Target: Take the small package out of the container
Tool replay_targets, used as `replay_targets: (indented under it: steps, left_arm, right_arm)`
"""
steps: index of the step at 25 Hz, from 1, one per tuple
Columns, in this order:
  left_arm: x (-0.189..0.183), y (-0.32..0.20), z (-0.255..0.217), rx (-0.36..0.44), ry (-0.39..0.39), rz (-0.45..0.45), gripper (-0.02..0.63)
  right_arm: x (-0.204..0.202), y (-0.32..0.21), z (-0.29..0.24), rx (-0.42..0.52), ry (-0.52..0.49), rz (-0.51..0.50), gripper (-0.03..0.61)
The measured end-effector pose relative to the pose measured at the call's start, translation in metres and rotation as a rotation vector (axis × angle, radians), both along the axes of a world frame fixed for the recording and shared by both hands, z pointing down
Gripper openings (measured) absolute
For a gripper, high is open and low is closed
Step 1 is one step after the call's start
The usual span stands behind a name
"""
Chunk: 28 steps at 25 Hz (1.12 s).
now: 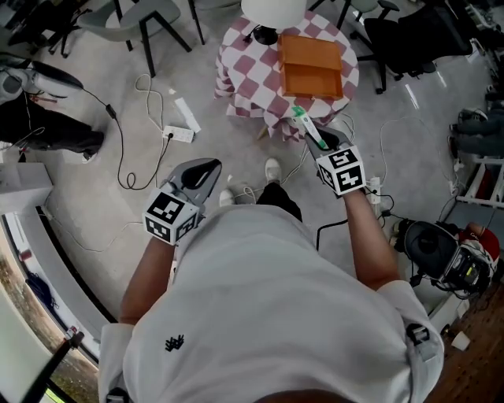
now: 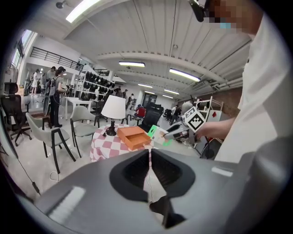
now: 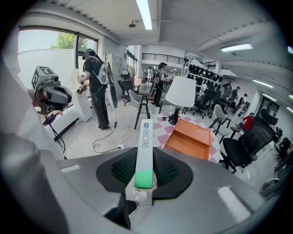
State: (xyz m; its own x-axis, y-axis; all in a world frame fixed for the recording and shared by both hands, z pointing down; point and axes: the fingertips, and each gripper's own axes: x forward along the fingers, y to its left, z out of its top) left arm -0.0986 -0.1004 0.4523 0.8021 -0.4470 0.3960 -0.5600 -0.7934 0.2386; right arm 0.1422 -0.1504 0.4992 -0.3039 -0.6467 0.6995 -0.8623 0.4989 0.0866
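Pinched flat between the pads of the right gripper (image 3: pixel 144 176): the small package (image 3: pixel 145 151), a slim white strip gripped at its green end and jutting up and forward past the jaw tips. Held in the air on the near side of the checked table (image 1: pixel 236 71), outside the orange container (image 3: pixel 190 139) and touching neither. Pressed together on nothing, the pads of the left gripper (image 2: pixel 150 157), with only a thin seam between them.

Printed on the package's white face: a small blue round mark near the far end and a column of blue characters below it, too blurred to read, possibly not Latin letters. Black-and-white square markers on each marker cube (image 1: pixel 340 169).

Stretched forward toward the table, the bare right forearm (image 1: pixel 366 228), its gripper tilted upward. Bent at the elbow, lower and off to the left, the left arm (image 1: pixel 150 275), its gripper aimed over the floor, well apart from table and container. Lying open on the cloth near a white lamp (image 1: pixel 272 9), the container.
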Motion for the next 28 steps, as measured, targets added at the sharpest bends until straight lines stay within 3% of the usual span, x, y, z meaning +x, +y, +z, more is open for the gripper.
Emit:
replay_targets:
  steps: [15, 28]
  left_arm:
    - [-0.001, 0.030, 0.004, 0.010, 0.033, 0.060, 0.067]
    - [-0.013, 0.038, 0.006, 0.007, 0.034, 0.064, 0.067]
  right_arm:
    - [-0.028, 0.066, -0.006, -0.005, -0.035, 0.032, 0.091]
    - [-0.044, 0.075, -0.014, 0.005, -0.037, 0.018, 0.091]
